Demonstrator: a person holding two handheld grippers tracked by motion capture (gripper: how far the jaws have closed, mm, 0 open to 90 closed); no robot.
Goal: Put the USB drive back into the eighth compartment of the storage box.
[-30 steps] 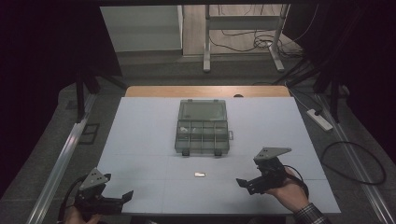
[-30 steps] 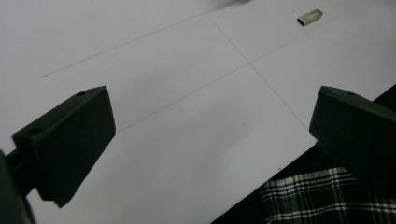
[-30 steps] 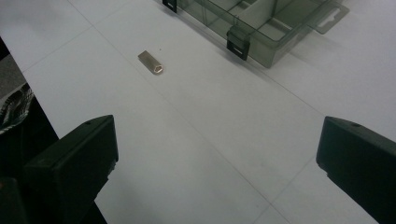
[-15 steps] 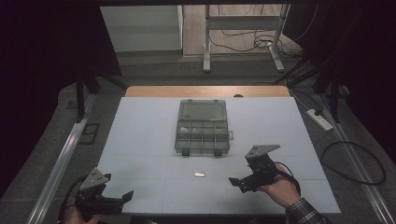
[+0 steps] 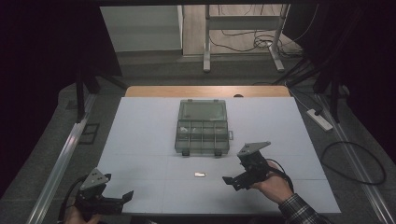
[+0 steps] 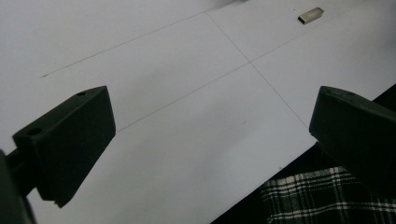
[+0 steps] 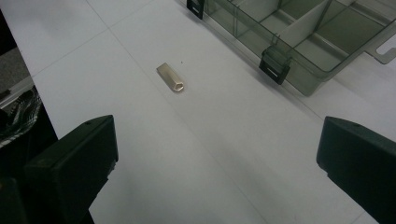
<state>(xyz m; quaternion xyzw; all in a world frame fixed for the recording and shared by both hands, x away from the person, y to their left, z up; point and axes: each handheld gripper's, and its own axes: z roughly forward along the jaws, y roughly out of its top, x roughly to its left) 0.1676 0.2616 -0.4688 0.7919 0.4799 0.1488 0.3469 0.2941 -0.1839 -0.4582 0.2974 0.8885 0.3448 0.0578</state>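
A small pale metal piece [image 5: 200,174] lies on the white table [image 5: 140,140], a little in front of a clear compartment box [image 5: 203,128] whose lid stands open. My right gripper [image 5: 232,182] is open just to the right of the piece and aimed at it. In the right gripper view the metal piece [image 7: 170,77] lies ahead of the open right gripper [image 7: 215,158], with the box [image 7: 303,32] at upper right. My left gripper [image 5: 122,198] rests open at the table's near left corner. From the open left gripper [image 6: 210,140], the piece [image 6: 310,15] shows far off.
A wooden strip [image 5: 205,91] borders the table's far edge. Table legs and cables [image 5: 243,42] lie on the floor beyond, and a power strip [image 5: 320,119] sits to the right. A plaid sleeve [image 5: 299,210] comes in at bottom right.
My right gripper has moved left, closer to the metal piece. The left gripper, the piece and the box have stayed put.
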